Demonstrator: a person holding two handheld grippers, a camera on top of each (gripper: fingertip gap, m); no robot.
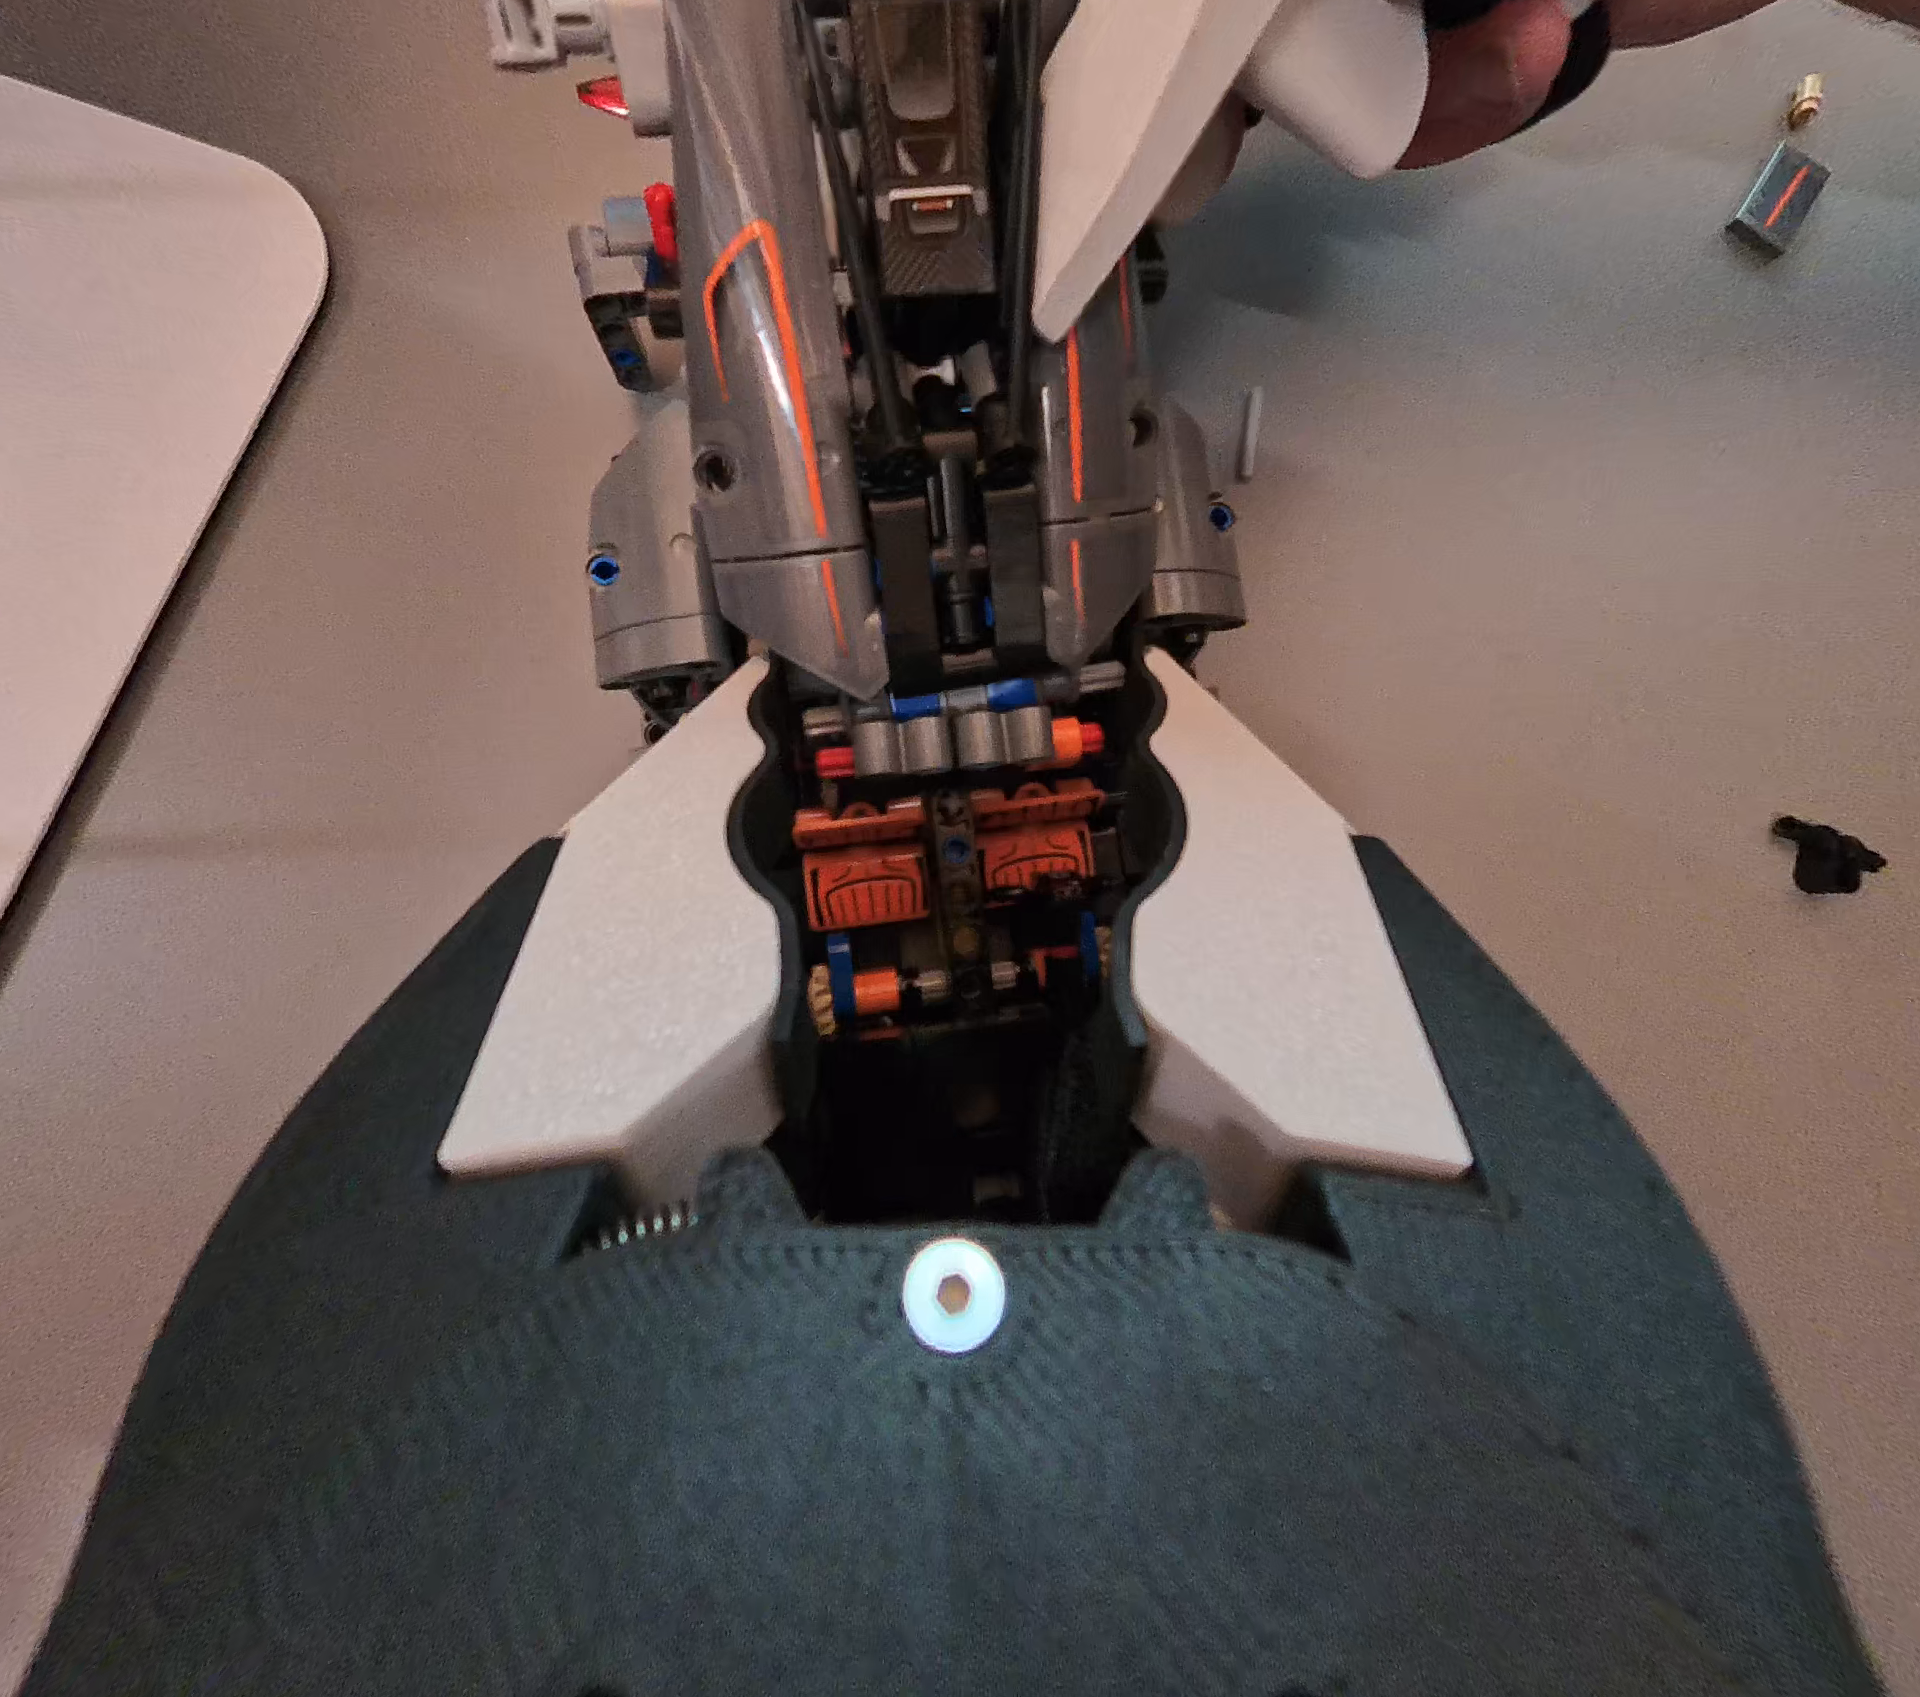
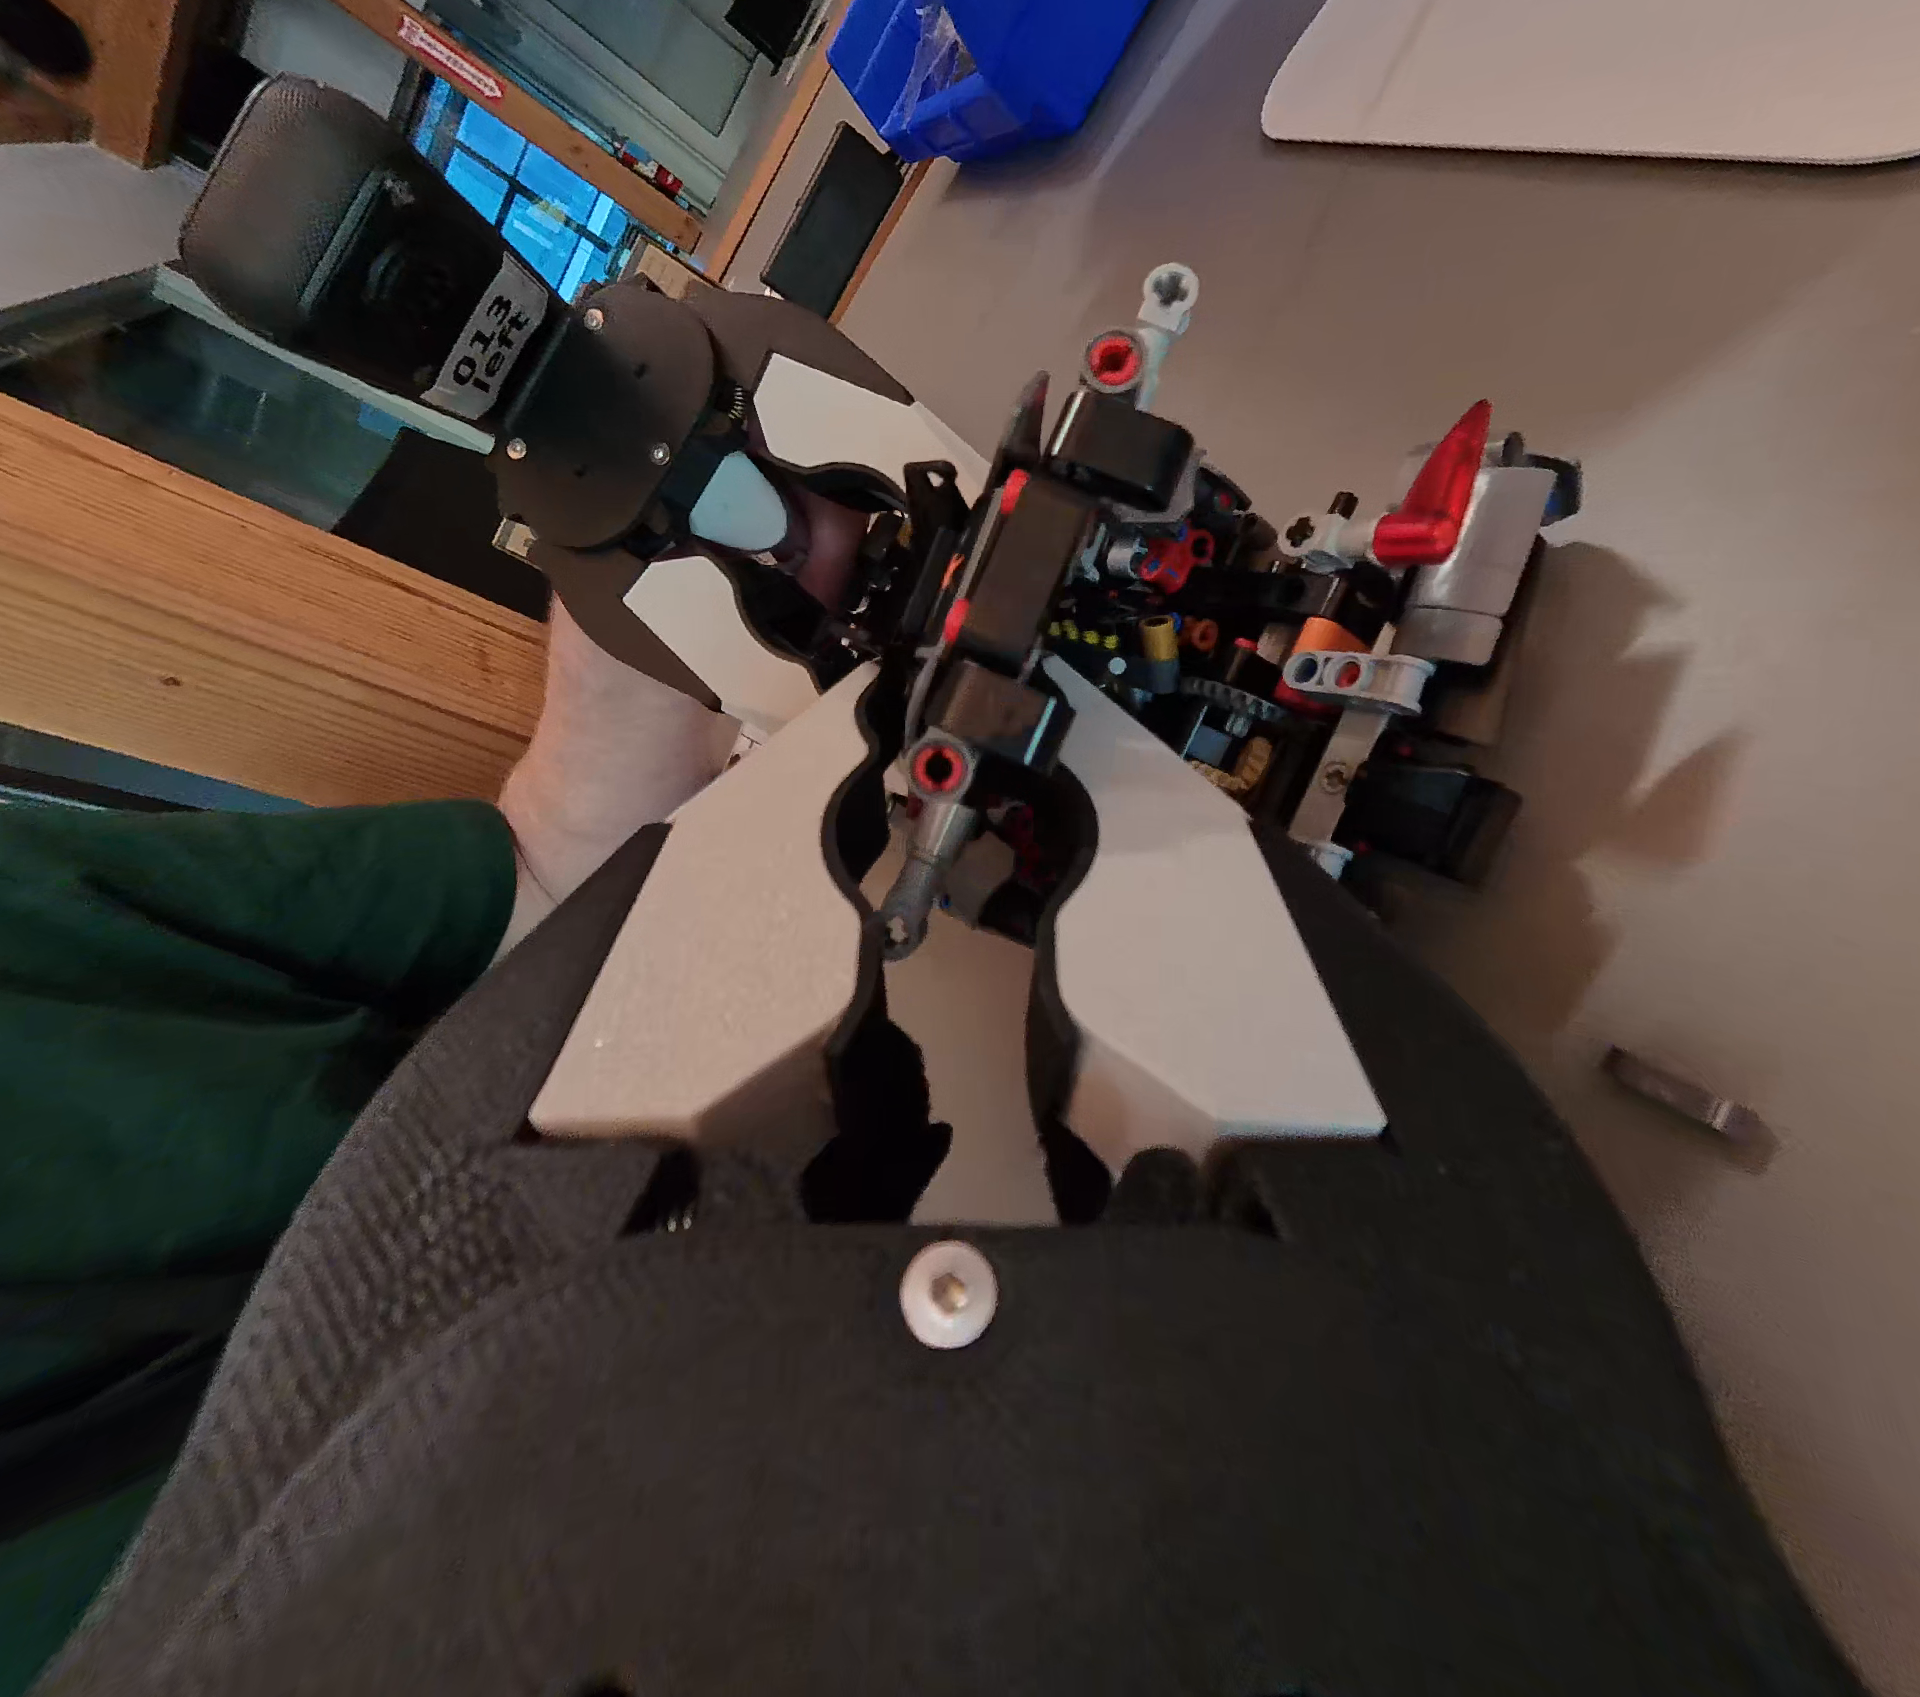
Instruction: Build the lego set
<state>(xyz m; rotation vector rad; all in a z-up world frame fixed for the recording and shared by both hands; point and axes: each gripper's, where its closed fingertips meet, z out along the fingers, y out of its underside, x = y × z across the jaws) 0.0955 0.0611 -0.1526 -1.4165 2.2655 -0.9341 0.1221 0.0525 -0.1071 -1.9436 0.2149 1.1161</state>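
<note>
Clamping the largely built grey-and-orange Lego car (image 1: pixel 831 421) between both grippers' jaws; loose grey brick (image 1: pixel 1777 203) and black connector (image 1: pixel 1823 854) remain unfitted

Beige table (image 1: pixel 1455 608), white mat (image 1: pixel 125 400), loose lego pieces (image 1: pixel 1777 198)

The lego car (image 1: pixel 883 400) runs off the top edge in the left wrist view, so its far end is cut off. The left gripper (image 1: pixel 956 691) has its fingers around the near end, hiding the sides there. Over on the right wrist view, the right gripper (image 2: pixel 966 712) covers the car's middle. The small black piece (image 1: pixel 1823 855) on the table is too tiny to make out.
</note>
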